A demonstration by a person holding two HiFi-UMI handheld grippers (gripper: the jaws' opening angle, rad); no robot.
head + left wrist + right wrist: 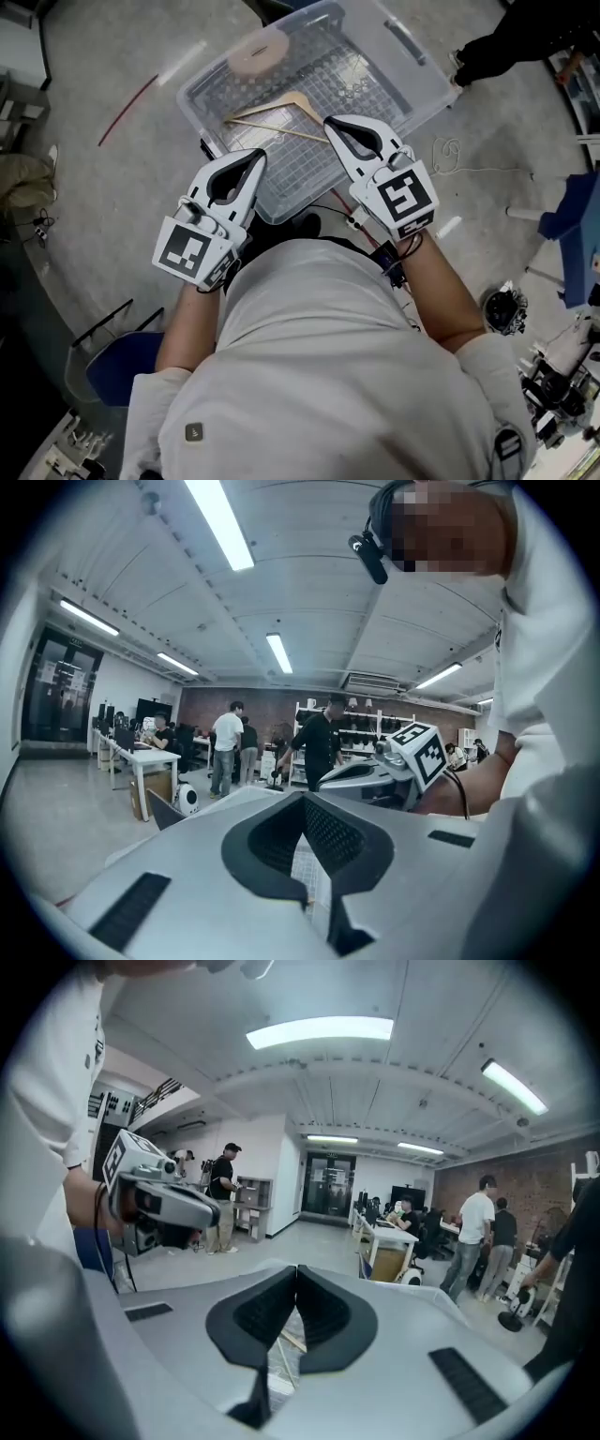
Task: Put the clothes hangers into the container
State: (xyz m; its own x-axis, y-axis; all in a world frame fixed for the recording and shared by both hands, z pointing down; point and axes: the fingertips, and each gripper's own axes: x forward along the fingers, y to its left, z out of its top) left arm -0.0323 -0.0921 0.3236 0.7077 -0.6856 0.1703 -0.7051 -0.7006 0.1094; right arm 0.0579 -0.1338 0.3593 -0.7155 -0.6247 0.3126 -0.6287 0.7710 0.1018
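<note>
A clear plastic container (412,58) stands on the floor ahead of me. One wooden clothes hanger (281,117) lies flat on its gridded bottom. Both grippers are held up at chest height over the container's near edge. My left gripper (255,156) is shut with nothing between its tips, as the left gripper view also shows (305,797). My right gripper (330,121) hovers above the hanger's right end, shut and empty (296,1267). Each gripper appears in the other's view: the right gripper (375,780) and the left gripper (159,1204).
A round beige disc (260,52) rests in the container's far left corner. On the floor lie a red strip (127,112) at the left and a white cord (450,155) at the right. A blue chair (122,366) stands at my left. A person's leg (506,42) is beyond the container.
</note>
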